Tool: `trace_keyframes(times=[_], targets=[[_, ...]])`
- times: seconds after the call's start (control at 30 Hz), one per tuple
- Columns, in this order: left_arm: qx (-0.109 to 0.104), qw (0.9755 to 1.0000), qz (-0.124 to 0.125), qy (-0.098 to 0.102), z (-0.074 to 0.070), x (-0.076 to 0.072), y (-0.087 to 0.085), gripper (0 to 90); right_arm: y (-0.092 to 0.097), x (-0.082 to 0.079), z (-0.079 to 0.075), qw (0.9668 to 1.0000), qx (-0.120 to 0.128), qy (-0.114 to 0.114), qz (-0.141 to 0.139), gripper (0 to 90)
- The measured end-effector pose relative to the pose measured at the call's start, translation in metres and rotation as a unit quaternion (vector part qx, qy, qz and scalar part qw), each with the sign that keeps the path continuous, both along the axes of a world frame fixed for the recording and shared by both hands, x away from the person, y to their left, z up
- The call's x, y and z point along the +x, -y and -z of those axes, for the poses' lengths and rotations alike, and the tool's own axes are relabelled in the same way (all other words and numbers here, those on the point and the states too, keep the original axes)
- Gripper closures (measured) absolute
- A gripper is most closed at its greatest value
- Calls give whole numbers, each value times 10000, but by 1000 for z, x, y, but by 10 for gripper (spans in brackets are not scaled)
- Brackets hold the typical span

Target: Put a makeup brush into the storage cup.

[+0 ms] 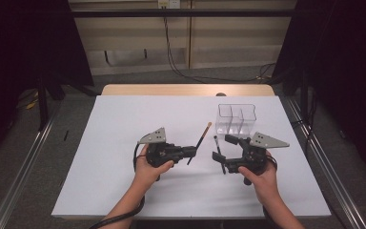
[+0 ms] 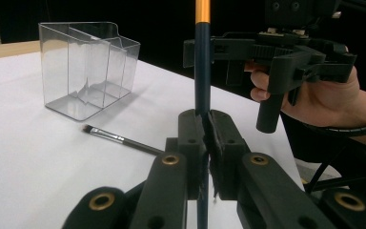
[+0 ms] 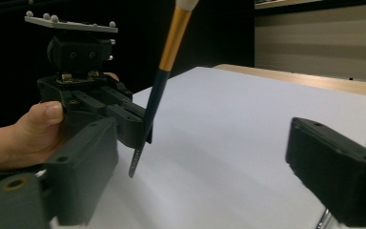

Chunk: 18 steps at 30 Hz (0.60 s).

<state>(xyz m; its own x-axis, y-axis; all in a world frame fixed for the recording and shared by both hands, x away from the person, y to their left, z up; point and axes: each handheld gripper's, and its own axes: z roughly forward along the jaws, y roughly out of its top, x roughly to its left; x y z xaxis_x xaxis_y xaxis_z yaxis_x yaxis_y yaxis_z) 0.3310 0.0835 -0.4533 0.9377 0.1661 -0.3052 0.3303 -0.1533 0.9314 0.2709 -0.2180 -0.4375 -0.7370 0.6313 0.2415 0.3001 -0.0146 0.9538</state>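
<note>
Midway through tidying brushes: the left tongs (image 1: 194,151) clamp a dark brush with a gold band (image 1: 200,141) above mid-desk. The right tongs (image 1: 221,148) gape wide over a small black brush (image 1: 219,153). The clear organizer (image 1: 236,119) near the far right edge stands empty.

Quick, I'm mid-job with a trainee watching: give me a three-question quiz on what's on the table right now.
1. True or false: the left gripper is clamped on the dark-handled makeup brush with the gold ferrule.
2. Where is the small black brush with the silver ferrule?
A. Inside the organizer
B. Flat on the white tabletop
C. In the right gripper
3. Fill in: the clear plastic compartment organizer stands ____ of brushes.

Key:
1. True; its jaws press the handle from both sides.
2. B; it lies near the organizer, with the right gripper's jaws open.
3. Empty.
</note>
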Motion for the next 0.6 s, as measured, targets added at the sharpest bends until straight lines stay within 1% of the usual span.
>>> trace_keyframes(times=[0.03,0.07,0.13,0.17,0.2,0.23,0.33,0.4,0.47,0.53,0.57,0.6], targets=[[23,10000,10,6,0,0,0,844,-2,0,0,10000,8,13,-10,133],[19,10000,2,-14,1,0,1,844,-3,0,0,10000,15,18,-30,150],[52,10000,16,9,2,0,2,844,-5,0,-1,10000,25,28,-27,189],[67,10000,22,-3,2,0,2,844,-6,0,-1,10000,56,29,-41,223],[61,10000,16,-6,2,0,3,844,-7,1,-1,9999,83,6,-118,258],[70,10000,13,9,2,0,3,844,-8,1,-2,9999,99,8,-137,269],[61,10000,36,29,2,-1,5,844,-10,2,-2,9999,66,-26,-103,301],[64,10000,49,29,2,-1,5,844,-11,2,-2,10000,47,25,-80,333],[53,10000,52,28,2,-1,6,844,-11,3,-2,9999,100,28,-77,361],[66,9999,53,55,2,-1,6,844,-13,3,-2,9999,107,56,-122,410],[72,9999,44,54,2,-1,6,844,-13,3,-2,9997,138,41,-189,442],[60,10000,51,62,2,-1,6,844,-14,3,-3,9997,111,34,-208,449]])
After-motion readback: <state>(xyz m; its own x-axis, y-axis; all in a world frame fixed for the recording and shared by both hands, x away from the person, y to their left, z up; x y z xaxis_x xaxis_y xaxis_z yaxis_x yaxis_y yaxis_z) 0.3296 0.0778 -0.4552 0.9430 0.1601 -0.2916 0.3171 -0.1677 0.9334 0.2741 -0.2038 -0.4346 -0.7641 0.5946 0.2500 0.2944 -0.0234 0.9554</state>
